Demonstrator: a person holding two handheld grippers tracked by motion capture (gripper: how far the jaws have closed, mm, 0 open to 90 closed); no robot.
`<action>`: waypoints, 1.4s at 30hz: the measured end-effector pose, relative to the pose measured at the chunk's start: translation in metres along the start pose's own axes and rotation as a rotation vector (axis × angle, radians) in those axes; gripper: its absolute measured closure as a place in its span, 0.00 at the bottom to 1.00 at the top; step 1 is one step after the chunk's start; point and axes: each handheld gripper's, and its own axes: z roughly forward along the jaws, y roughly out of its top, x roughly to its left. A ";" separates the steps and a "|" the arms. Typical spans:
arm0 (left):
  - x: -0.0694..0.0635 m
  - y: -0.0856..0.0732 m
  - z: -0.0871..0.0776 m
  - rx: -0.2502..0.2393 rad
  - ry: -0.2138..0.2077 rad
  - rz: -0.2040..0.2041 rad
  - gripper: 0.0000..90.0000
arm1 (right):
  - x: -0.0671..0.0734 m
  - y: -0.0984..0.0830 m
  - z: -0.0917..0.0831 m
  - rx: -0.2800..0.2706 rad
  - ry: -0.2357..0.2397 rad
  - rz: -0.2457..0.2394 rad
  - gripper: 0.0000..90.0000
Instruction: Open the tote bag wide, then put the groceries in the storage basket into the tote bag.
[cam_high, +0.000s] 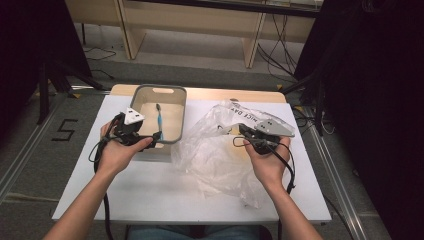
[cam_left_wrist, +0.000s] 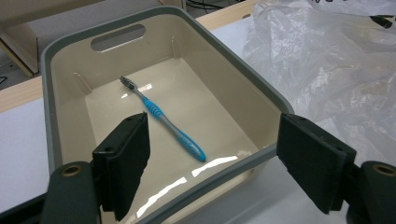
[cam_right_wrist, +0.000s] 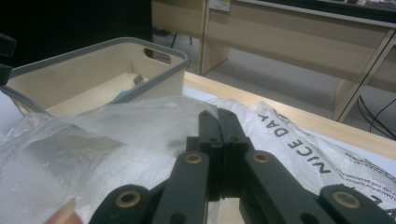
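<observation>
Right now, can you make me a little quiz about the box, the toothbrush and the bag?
1. True or false: the toothbrush lies inside the box.
2. Which tool has its jaws standing wide apart? A) left tool B) right tool
3. Fill in: the right tool's jaws are shut on an edge of the plastic ____.

Key
1. True: it lies flat on the box's floor.
2. A: the left tool's jaws are spread over the box's near rim.
3. bag: a fold of it sits pinched between the jaws.
</observation>
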 end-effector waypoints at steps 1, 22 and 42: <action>0.000 0.000 0.000 0.000 0.001 -0.003 0.28 | 0.000 -0.001 0.000 0.003 0.000 -0.001 1.00; 0.002 0.000 0.011 0.019 0.019 -0.014 0.30 | 0.006 -0.002 -0.006 -0.001 0.011 -0.016 1.00; 0.013 0.028 0.053 0.093 0.026 -0.045 0.32 | 0.006 -0.001 -0.006 -0.003 0.018 -0.012 1.00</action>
